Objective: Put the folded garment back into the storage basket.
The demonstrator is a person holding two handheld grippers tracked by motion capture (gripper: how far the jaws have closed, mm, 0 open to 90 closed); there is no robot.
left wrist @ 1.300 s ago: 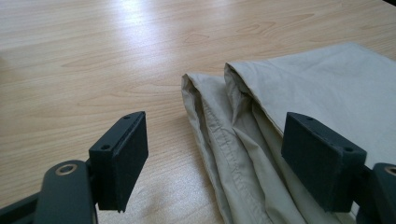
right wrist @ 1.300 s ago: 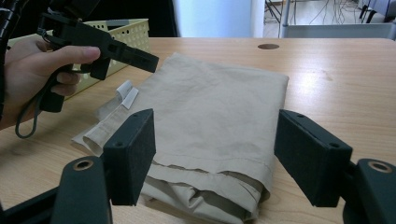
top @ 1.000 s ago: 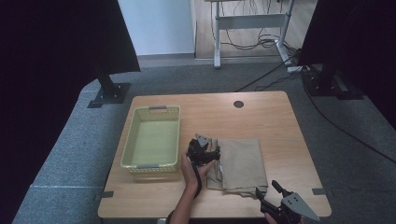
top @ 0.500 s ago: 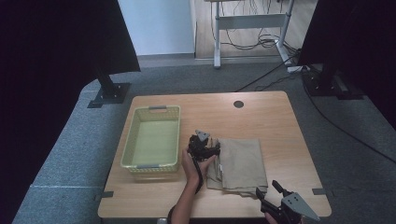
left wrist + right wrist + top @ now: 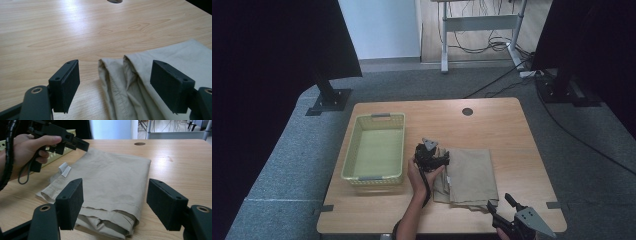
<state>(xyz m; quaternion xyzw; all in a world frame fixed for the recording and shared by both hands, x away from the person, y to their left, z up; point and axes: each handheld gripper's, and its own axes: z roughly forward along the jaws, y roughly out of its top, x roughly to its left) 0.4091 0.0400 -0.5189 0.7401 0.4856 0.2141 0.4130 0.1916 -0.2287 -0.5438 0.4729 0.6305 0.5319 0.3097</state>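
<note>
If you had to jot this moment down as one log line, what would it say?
left gripper: open, at folded beige cloth's far-left corner | right gripper: open, near cloth's near edge | yellow basket: left of cloth

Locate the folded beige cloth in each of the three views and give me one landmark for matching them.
High view: the folded beige cloth lies right of centre on the table, right of the yellow basket.
Left gripper view: its folded corner sits between the open jaws, lower right.
Right gripper view: it spreads across the centre, beyond the open jaws.
Shared landmark: the round hole in the tabletop, beyond the cloth.
</note>
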